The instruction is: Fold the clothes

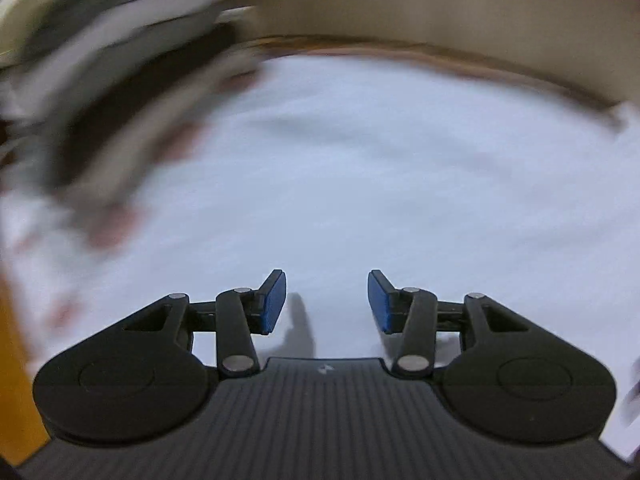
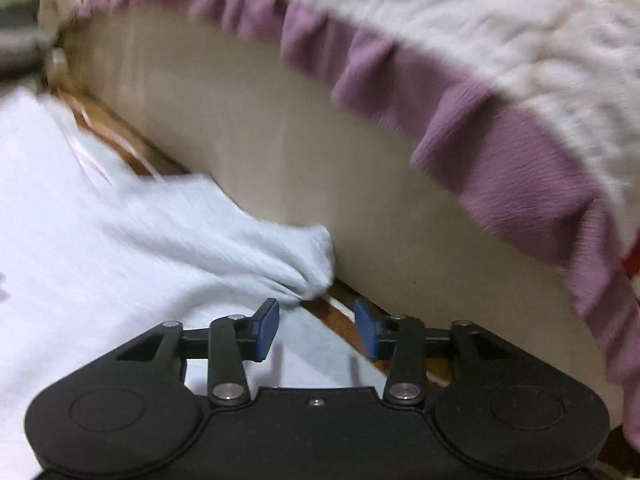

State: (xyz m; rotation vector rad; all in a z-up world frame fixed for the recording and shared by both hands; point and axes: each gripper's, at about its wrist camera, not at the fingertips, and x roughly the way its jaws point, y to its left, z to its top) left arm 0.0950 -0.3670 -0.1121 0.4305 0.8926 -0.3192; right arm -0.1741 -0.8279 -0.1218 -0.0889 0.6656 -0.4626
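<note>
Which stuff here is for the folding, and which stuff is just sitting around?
For the folding:
- white garment, spread flat
- its bunched corner, just ahead of the right gripper
- left gripper, open and empty
- right gripper, open and empty

Just sitting around:
- purple frilled blanket on the bed
- beige bed side
- blurry striped pile, too smeared to name

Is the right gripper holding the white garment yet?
No. The right gripper is open, its blue pads apart and empty, just short of the white garment.
</note>
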